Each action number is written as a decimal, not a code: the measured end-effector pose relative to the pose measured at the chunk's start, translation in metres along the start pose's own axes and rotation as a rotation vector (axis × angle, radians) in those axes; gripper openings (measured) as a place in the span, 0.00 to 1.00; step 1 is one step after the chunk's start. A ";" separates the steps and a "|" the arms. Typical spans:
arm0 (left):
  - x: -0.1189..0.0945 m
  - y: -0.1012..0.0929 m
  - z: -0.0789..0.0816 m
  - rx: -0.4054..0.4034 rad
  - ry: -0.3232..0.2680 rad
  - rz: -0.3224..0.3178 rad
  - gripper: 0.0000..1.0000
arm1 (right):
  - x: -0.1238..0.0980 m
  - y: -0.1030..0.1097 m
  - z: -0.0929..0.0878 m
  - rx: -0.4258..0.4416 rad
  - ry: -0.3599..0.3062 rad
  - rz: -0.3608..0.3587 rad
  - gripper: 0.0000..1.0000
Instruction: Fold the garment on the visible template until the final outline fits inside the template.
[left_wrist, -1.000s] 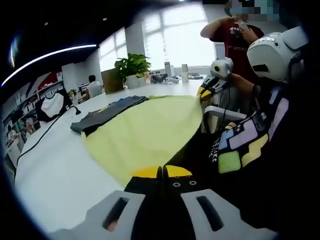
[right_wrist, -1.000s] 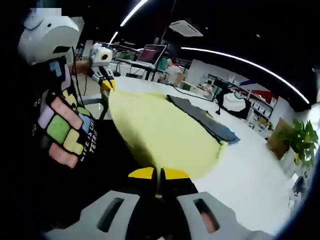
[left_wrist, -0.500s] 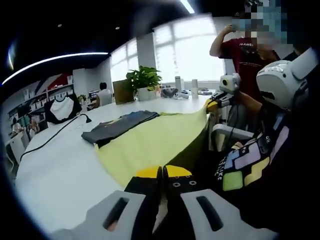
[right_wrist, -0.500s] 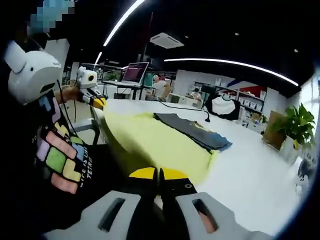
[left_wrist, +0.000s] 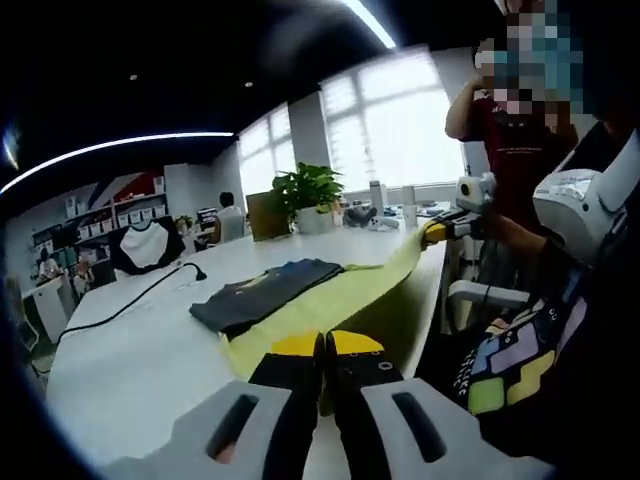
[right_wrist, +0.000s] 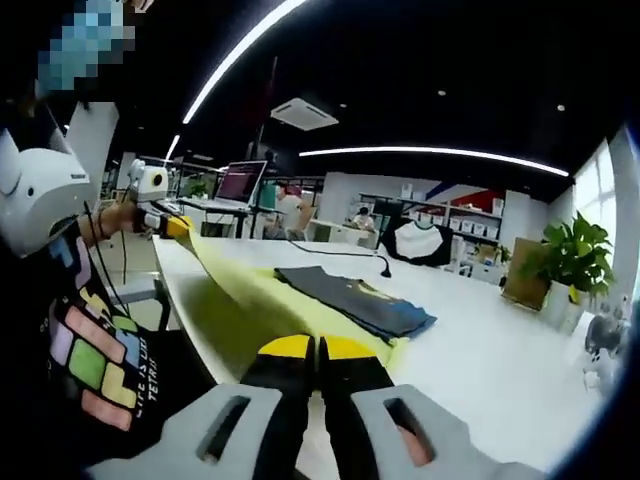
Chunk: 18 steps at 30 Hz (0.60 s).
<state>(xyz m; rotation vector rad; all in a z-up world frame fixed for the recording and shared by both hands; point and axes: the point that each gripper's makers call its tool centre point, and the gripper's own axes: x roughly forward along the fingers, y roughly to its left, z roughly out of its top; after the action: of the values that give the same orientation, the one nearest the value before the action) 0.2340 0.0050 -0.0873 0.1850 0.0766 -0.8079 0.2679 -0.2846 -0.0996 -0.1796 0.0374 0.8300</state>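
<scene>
My left gripper (left_wrist: 322, 345) has its jaws clamped on one near corner of the yellow-green template sheet (left_wrist: 330, 300), and my right gripper (right_wrist: 316, 350) is pinched on the other corner, so the sheet hangs stretched between them off the near edge of the white table (right_wrist: 480, 350). The dark folded T-shirt (right_wrist: 355, 298) lies on the sheet's far part, resting on the table. I judge both sheet and shirt light, soft and limp, so I'd grip the shirt at hem corners or shoulder seams, where layers bunch least.
</scene>
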 end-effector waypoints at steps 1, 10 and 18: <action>0.000 0.001 0.002 -0.002 -0.007 0.004 0.02 | 0.001 -0.002 0.002 0.018 -0.004 0.001 0.00; 0.011 0.021 0.025 0.053 -0.072 0.077 0.02 | 0.011 -0.015 0.019 0.044 -0.041 -0.022 0.00; 0.018 0.030 0.053 0.123 -0.115 0.100 0.02 | 0.016 -0.033 0.031 0.123 -0.068 -0.043 0.00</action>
<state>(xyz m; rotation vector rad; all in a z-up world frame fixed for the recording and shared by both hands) 0.2676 0.0023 -0.0336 0.2561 -0.0908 -0.7227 0.3019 -0.2891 -0.0663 -0.0366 0.0209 0.7883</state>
